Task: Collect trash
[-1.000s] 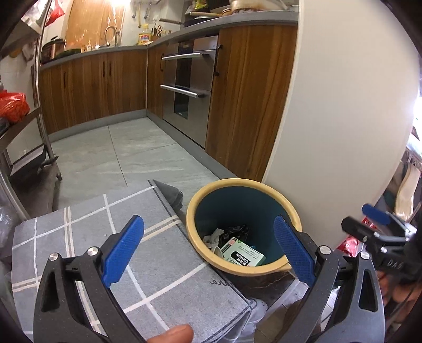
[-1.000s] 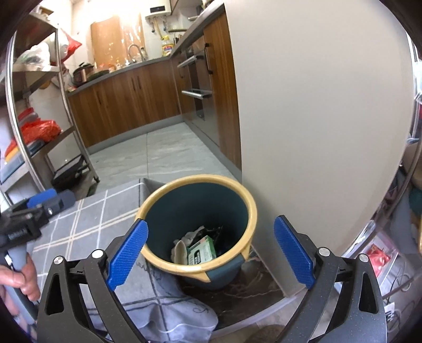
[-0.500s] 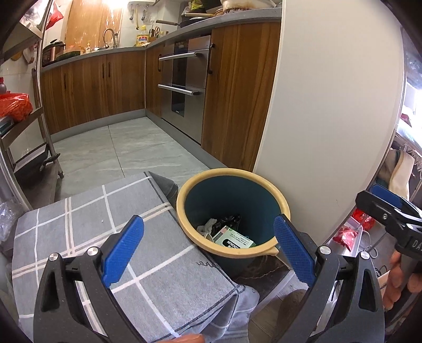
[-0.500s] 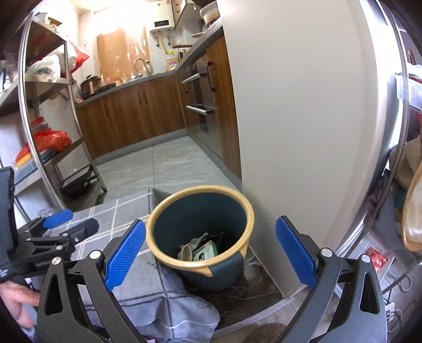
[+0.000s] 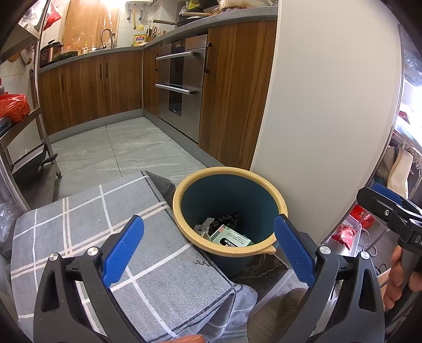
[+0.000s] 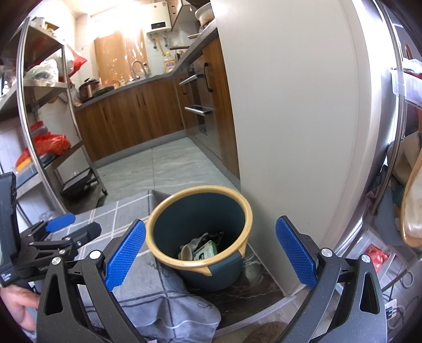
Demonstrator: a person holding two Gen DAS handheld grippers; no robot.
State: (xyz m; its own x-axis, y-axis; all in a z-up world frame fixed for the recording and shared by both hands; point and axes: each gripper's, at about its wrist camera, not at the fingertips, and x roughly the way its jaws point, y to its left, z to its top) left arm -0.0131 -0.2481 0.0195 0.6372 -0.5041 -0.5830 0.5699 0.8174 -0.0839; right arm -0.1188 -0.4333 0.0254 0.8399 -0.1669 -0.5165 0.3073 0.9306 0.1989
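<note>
At frame centre a teal bin (image 6: 200,224) with a yellow rim holds a green box (image 6: 206,251) and crumpled paper. The right hand-held gripper (image 6: 211,256) gapes empty below it; a grey checked cloth (image 6: 158,298) lies lower left.

Both views are well lit, with the strongest light blown out to white glare at the far wall above the sink (image 5: 106,39) and around the water heater (image 6: 159,19). Daylight is also overexposed at the right edge of the left wrist view. Straight lines such as the metal rack post (image 6: 26,105) are bent by the fisheye, black vignetting fills the corners, and focus is kept sharp throughout.
</note>
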